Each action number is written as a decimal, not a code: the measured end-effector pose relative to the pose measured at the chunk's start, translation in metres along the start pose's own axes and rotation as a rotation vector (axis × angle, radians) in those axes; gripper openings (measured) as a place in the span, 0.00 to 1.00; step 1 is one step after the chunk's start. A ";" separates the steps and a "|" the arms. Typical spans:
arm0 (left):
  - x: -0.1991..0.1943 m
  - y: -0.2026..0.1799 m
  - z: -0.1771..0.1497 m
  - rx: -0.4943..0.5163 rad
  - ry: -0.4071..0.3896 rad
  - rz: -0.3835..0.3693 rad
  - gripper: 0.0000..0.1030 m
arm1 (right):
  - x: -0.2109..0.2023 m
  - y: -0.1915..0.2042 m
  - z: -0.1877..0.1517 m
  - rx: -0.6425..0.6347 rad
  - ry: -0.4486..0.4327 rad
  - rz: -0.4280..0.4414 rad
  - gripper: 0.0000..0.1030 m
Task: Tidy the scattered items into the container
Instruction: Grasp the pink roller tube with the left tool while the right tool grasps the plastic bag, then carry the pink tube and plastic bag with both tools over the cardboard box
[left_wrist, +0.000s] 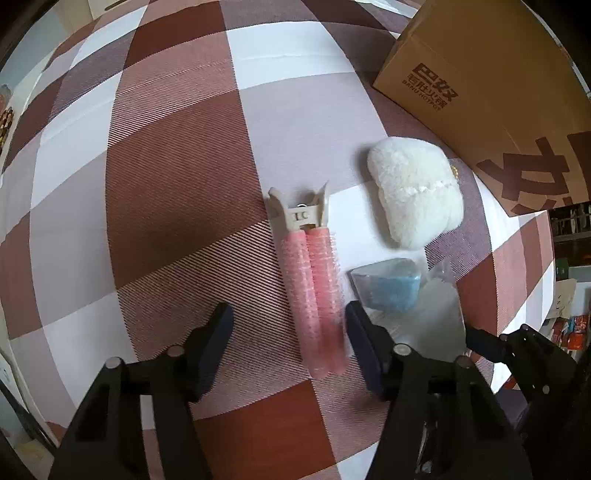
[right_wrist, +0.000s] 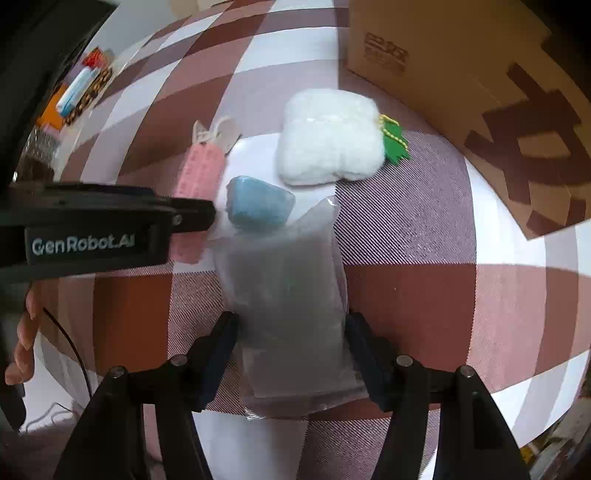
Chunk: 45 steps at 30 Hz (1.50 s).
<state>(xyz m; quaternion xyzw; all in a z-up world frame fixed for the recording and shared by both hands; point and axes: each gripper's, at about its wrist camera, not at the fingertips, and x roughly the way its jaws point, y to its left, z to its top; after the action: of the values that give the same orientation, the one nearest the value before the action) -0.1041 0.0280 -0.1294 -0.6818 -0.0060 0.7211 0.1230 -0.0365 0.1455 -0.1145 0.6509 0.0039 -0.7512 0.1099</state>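
Note:
On the checked bedspread (left_wrist: 166, 184) lies a pink double hair roller with a beige clip (left_wrist: 317, 295), lengthwise between the fingers of my left gripper (left_wrist: 288, 332). It sits close to the right pad, with a wide gap at the left pad. A white fluffy pouch (left_wrist: 417, 195) and a blue bundle (left_wrist: 391, 288) lie to its right. In the right wrist view, a clear plastic bag (right_wrist: 288, 295) lies between the fingers of my right gripper (right_wrist: 291, 332), which flank its edges without squeezing it. The cardboard box (right_wrist: 461, 74) stands at the far right.
The pouch (right_wrist: 328, 140) carries a green tag on a gold bead chain (right_wrist: 395, 144). The left tool's black body (right_wrist: 92, 229) crosses the right wrist view beside the roller (right_wrist: 199, 173). A hand (right_wrist: 22, 332) shows at the left edge. Small clutter (right_wrist: 81, 88) lies beyond the bed.

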 end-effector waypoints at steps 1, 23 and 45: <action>0.000 0.000 0.000 -0.001 0.001 -0.002 0.45 | 0.001 -0.001 -0.001 0.012 0.000 0.009 0.62; -0.040 0.007 -0.026 0.035 -0.022 -0.018 0.27 | -0.035 -0.014 -0.003 0.214 -0.053 0.233 0.29; -0.121 0.006 -0.050 0.142 -0.169 0.005 0.27 | -0.105 -0.005 -0.015 0.239 -0.201 0.214 0.29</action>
<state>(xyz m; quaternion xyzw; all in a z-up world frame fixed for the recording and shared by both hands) -0.0506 -0.0081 -0.0155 -0.6083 0.0364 0.7749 0.1681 -0.0090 0.1690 -0.0148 0.5777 -0.1656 -0.7915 0.1112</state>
